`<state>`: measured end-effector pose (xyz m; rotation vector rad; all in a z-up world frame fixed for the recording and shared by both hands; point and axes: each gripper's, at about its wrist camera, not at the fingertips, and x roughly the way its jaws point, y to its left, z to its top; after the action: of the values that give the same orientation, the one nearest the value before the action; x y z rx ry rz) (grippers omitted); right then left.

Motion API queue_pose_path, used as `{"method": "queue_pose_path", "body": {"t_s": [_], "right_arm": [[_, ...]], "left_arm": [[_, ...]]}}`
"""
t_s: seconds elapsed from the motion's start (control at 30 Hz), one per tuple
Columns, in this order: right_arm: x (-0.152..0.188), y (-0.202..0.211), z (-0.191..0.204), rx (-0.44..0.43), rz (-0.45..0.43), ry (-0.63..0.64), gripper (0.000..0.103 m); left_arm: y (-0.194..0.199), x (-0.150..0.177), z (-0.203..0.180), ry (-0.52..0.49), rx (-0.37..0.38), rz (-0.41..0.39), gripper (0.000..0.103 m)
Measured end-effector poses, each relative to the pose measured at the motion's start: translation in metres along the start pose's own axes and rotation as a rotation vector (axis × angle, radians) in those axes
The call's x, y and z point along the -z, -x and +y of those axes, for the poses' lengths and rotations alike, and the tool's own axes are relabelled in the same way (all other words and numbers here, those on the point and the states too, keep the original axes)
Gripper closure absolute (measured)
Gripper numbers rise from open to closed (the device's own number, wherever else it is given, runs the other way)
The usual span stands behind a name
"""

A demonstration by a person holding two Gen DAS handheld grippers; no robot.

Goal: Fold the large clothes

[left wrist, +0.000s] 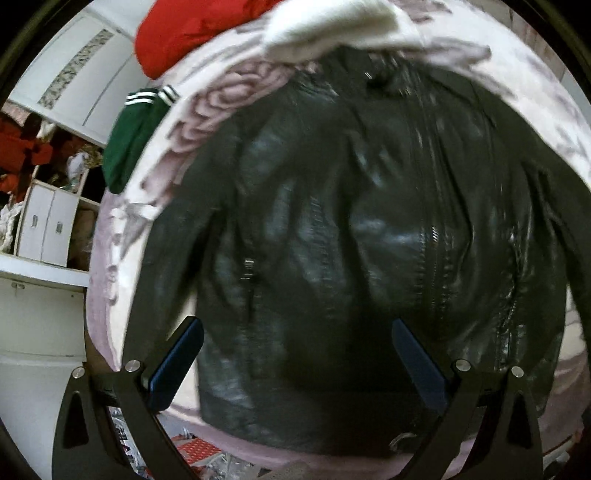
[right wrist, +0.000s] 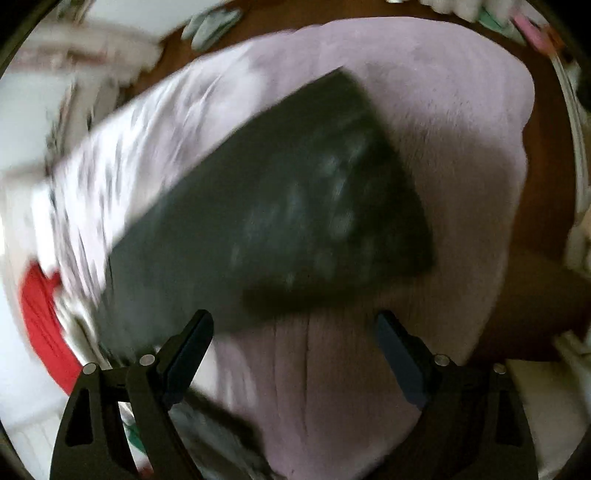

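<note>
A black leather jacket lies spread flat, front up, zipper closed, on a pink floral blanket. My left gripper is open and empty, hovering above the jacket's lower hem. In the blurred right wrist view the jacket lies diagonally on the pink blanket. My right gripper is open and empty, above the blanket just beside the jacket's near edge.
A red garment, a white garment and a green garment with white stripes lie at the blanket's far edge. White cabinets stand to the left. Red cloth shows left; brown floor right.
</note>
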<state>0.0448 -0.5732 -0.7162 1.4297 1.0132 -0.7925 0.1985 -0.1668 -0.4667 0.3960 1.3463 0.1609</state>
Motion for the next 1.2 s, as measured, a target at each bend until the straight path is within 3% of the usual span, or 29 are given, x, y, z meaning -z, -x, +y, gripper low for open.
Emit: {"method": "queue_pose_path", "body": {"t_s": [0.07,0.13,0.2,0.27,0.37,0.47,0.57,0.6,0.67,0.73,0.87,0.93,0.97,1.0,1.2], "right_arm": [[-0.008,-0.010,-0.013,-0.063,-0.050,-0.085,0.012],[-0.010,-0.014,-0.023,-0.109,-0.109,-0.177,0.018],[-0.006,-0.007,-0.025,-0.106,-0.171,-0.220,0.060],[-0.004,0.003,-0.023,-0.136,-0.209,-0.212,0.083],[-0.014,0.021,-0.004,-0.163,-0.270,-0.123,0.092],[-0.037,0.043,0.020,-0.197,-0.352,-0.049,0.094],[-0.067,0.024,0.033,-0.163,-0.264,-0.006,0.090],[-0.072,0.018,0.028,-0.160,-0.238,-0.026,0.081],[-0.079,0.002,0.012,-0.216,-0.151,-0.082,0.062],[-0.071,-0.010,0.001,-0.326,-0.107,-0.158,0.059],[-0.067,-0.030,-0.009,-0.427,-0.129,-0.213,0.053],[-0.069,-0.037,-0.003,-0.452,-0.165,-0.206,0.059],[-0.070,-0.039,0.003,-0.438,-0.184,-0.191,0.089],[-0.072,-0.041,0.013,-0.415,-0.191,-0.170,0.097],[-0.072,-0.004,0.094,-0.380,-0.262,-0.008,0.098]], "left_arm": [[-0.009,-0.008,-0.019,-0.029,0.005,0.001,0.000],[-0.011,-0.017,-0.034,-0.058,0.010,-0.011,0.000],[-0.008,-0.029,-0.050,-0.080,0.028,-0.048,0.000],[-0.002,-0.040,-0.066,-0.112,0.038,-0.090,0.000],[0.003,-0.059,-0.089,-0.135,0.075,-0.131,0.000],[0.003,-0.082,-0.112,-0.132,0.116,-0.160,0.000],[-0.006,-0.100,-0.132,-0.131,0.138,-0.164,0.000],[-0.011,-0.104,-0.137,-0.132,0.147,-0.152,0.000],[-0.025,-0.110,-0.150,-0.137,0.153,-0.117,0.000],[-0.041,-0.114,-0.158,-0.149,0.154,-0.089,0.000],[-0.053,-0.111,-0.160,-0.158,0.167,-0.091,0.000],[-0.054,-0.110,-0.158,-0.155,0.183,-0.098,0.000],[-0.055,-0.110,-0.156,-0.150,0.190,-0.097,0.000],[-0.057,-0.111,-0.154,-0.144,0.197,-0.094,0.000],[-0.071,-0.119,-0.147,-0.084,0.242,-0.054,0.000]]}}
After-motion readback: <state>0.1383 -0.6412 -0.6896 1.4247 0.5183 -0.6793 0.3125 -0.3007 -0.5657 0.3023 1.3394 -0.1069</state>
